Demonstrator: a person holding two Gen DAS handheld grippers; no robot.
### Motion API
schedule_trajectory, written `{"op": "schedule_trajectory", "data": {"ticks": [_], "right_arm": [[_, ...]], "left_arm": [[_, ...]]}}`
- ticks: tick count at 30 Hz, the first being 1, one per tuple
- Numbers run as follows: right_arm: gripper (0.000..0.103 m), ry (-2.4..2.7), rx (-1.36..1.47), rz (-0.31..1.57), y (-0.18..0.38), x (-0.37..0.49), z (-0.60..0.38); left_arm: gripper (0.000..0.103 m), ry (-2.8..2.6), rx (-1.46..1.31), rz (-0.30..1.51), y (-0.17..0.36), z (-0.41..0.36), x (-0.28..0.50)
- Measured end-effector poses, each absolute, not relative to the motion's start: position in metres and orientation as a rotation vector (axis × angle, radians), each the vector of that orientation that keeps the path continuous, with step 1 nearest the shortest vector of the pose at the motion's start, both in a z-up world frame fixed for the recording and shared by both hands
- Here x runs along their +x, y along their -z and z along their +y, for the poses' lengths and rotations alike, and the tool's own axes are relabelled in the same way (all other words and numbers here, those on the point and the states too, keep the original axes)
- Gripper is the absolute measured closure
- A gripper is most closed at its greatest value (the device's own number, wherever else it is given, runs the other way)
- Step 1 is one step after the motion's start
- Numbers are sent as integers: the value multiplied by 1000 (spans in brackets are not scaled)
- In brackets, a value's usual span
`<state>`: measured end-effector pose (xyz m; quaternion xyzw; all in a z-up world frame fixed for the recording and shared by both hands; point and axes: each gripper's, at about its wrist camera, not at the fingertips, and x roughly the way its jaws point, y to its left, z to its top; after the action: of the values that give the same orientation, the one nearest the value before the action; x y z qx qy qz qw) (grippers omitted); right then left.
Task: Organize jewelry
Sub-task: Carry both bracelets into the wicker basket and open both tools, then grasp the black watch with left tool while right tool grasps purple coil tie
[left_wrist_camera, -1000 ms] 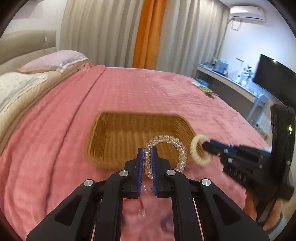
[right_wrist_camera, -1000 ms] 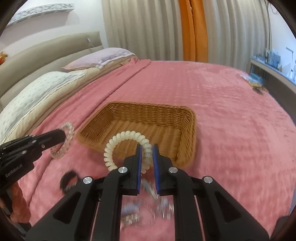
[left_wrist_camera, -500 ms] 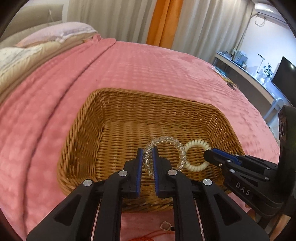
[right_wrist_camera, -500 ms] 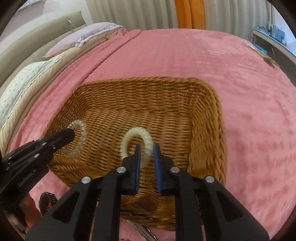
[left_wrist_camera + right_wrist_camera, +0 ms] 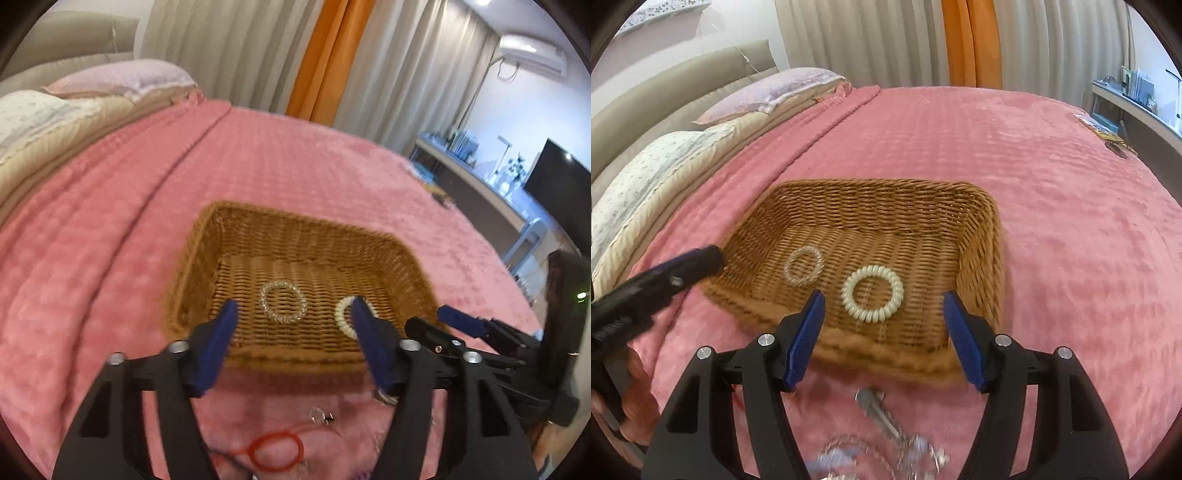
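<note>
Both coil bands flat on the wicker basket (image 5: 982, 236) floor: clear band (image 5: 804, 266) toward its left wall, cream band (image 5: 872, 292) mid-floor near the front rim. Left gripper (image 5: 293, 314) and right gripper (image 5: 882, 304) empty, jaws opening wide, above that rim. Remaining pieces on the bedspread (image 5: 1071, 229), this side of the basket: red cord loop (image 5: 275, 451) under the left, keys (image 5: 877, 406) under the right. Nothing in between.

1. Basket (image 5: 982, 236): woven wicker, tan, rough ribbed weave.
2. Clear coil (image 5: 804, 266): see-through plastic, glossy.
3. Cream coil (image 5: 872, 288): smooth plastic spiral, slight sheen.
4. Bedspread (image 5: 1071, 221): pink plush cloth, matt, with a waffle-like texture.
5. Left hand-held gripper (image 5: 293, 314): matt black plastic arms, blue ribbed pads, shiny metal screws.
6. Right hand-held gripper (image 5: 882, 302): same finish.
7. Red cord (image 5: 275, 450): thin string loop.
8. Keys (image 5: 877, 406): dull metal.
</note>
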<state>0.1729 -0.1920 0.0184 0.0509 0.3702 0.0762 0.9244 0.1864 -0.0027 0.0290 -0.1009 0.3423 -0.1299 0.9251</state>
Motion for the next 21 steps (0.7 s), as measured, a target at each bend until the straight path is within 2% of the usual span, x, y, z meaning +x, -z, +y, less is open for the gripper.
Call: {"op": "schedule_trajectory", "data": {"ticks": [3, 6, 13, 21], "right_arm": [[40, -160, 109, 730, -27, 149, -196], [40, -167, 119, 705, -35, 124, -199], [40, -170, 93, 650, -46, 72, -193], [40, -193, 105, 668, -27, 42, -185]], "left_arm": [[27, 278, -210, 655, -44, 7, 154], [26, 282, -198, 621, -50, 15, 124], [25, 242, -204, 566, -48, 42, 66], [25, 228, -282, 617, -17, 70, 56]]}}
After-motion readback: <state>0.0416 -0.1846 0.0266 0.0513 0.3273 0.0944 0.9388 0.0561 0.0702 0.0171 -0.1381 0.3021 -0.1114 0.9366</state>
